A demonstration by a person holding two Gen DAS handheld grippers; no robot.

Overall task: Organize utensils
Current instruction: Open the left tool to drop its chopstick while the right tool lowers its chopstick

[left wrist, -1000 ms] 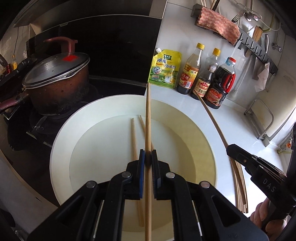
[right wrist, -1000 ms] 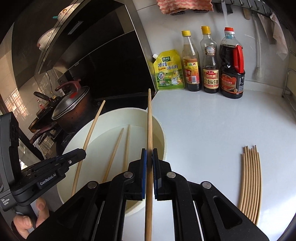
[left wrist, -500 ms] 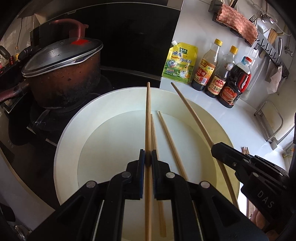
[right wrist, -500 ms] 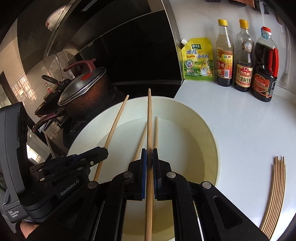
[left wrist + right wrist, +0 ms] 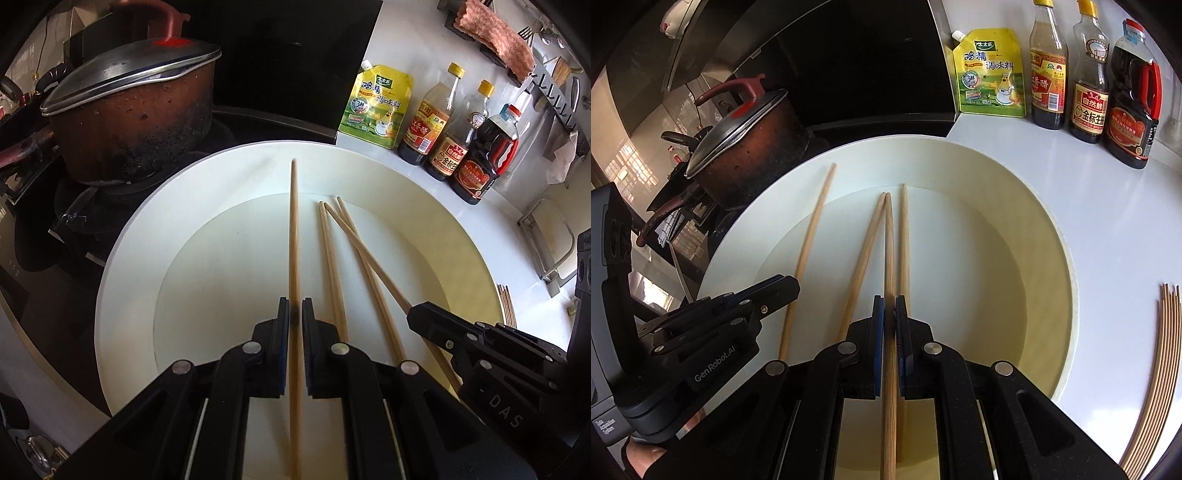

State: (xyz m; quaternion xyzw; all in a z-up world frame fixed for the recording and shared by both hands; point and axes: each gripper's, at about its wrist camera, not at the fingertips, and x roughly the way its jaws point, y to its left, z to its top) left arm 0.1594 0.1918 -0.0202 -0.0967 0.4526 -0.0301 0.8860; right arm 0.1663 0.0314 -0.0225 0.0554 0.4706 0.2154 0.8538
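Both hand-held grippers clamp one chopstick each: left hand-held gripper and right hand-held gripper hold them pointing out ahead over the bowl, above two loose chopsticks on its floor. Risk: thin round sticks pivot or roll between the pads. A release from height could bounce one over the rim toward the pot left of the grippers, or land it crossed over the loose pair.
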